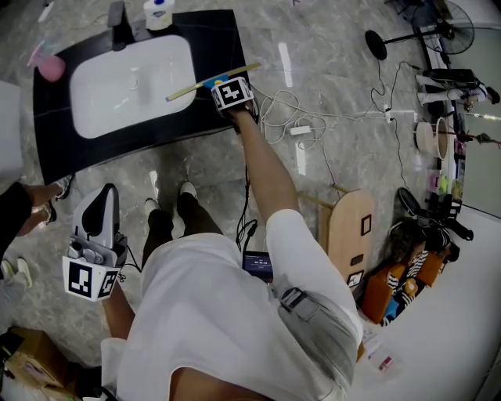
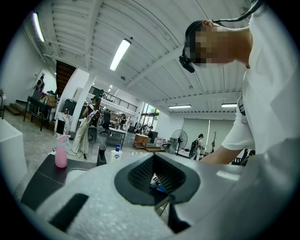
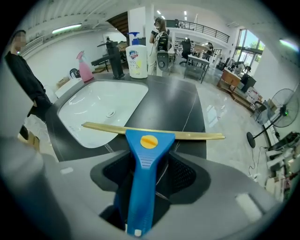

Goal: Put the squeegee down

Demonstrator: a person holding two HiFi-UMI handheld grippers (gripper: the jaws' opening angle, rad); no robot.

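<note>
The squeegee (image 1: 192,88) has a blue handle (image 3: 143,159) and a long brass-coloured blade. Its blade reaches over the right rim of the white basin (image 1: 129,82) set in the black counter (image 1: 215,43). My right gripper (image 1: 223,84) points steeply down at the counter's right end. In the right gripper view it (image 3: 150,147) stands open, the handle lying between its jaws with dark gaps on both sides. Whether the blade rests on the counter I cannot tell. My left gripper (image 1: 104,200) hangs low beside the person's left leg, held level, its jaws (image 2: 153,161) together on nothing.
A black tap (image 1: 117,23), a white soap bottle (image 1: 159,12) and a pink spray bottle (image 1: 49,64) stand along the counter's far edge. White cables (image 1: 286,110) lie on the floor right of it. Another person (image 1: 16,207) stands at the left. A wooden board (image 1: 351,231) stands lower right.
</note>
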